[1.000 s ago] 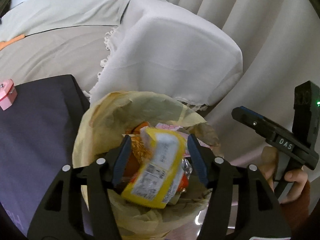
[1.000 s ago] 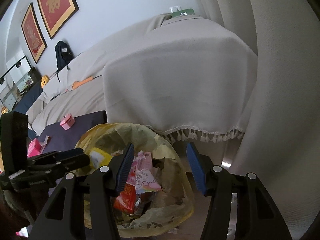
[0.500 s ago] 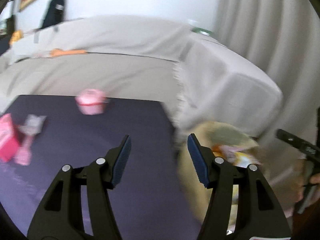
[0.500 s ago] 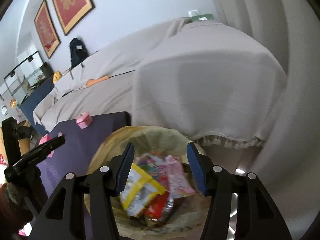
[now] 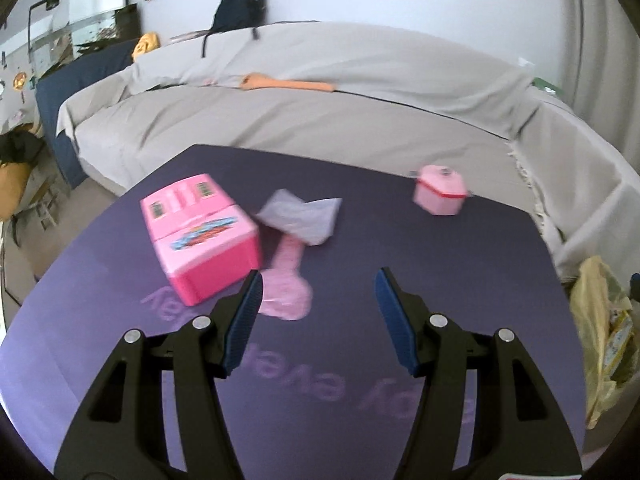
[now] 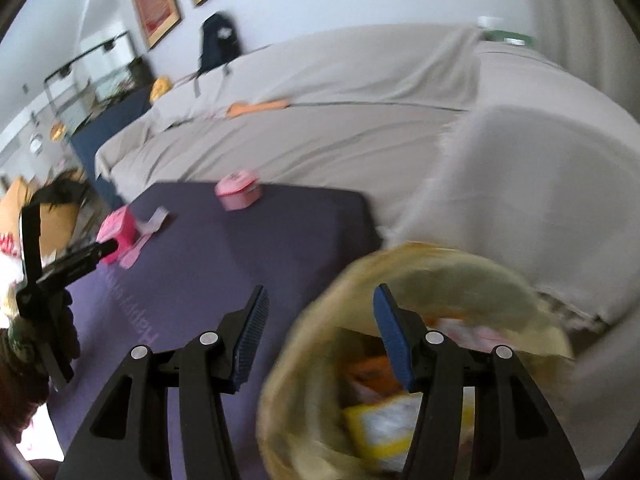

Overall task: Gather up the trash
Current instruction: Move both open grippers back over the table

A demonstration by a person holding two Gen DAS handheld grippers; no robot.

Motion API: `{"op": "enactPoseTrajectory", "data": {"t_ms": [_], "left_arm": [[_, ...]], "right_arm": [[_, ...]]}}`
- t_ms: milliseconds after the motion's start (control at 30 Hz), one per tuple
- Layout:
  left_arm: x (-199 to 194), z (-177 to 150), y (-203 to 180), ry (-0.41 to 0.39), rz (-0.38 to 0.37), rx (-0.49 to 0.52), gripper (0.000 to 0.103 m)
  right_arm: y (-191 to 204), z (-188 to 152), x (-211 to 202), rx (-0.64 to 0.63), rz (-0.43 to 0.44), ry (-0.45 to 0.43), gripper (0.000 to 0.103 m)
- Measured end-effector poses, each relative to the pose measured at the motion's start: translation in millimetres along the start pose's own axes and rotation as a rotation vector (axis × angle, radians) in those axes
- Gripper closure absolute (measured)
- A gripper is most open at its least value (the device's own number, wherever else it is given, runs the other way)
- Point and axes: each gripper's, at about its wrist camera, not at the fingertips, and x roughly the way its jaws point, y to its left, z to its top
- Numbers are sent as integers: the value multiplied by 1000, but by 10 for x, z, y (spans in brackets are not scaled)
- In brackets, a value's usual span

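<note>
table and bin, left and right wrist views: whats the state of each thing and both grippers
left gripper: open, empty, over the table
right gripper: open, empty, at the bag's rim
trash bag: open, wrappers inside
pink box: closed, lying on the table
grey wrapper: crumpled, beside the box
pink wrapper: flat on the table
small pink container: lid on, upright

Left gripper (image 5: 318, 306): jaws parted, nothing between the pads, pitched downward. Right gripper (image 6: 320, 320): jaws parted, nothing gripped, pitched downward. In the right wrist view, the left gripper sits at far left, hand-held.
</note>
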Motion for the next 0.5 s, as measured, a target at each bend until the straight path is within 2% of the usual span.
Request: {"op": "enactPoseTrajectory", "data": {"t_ms": [200,367,500], "left_arm": [[-22,-15,384,43,-6,-34,48],[-67,-78,652,92,-47,19,48],[-113,-107,843,96,-74,19,46]], "right_arm": [[706,215,668,-86,82,89,51],[1510,452,1375,-198,164,169,51],[2011,636,1857,-218,220,197,51]]}}
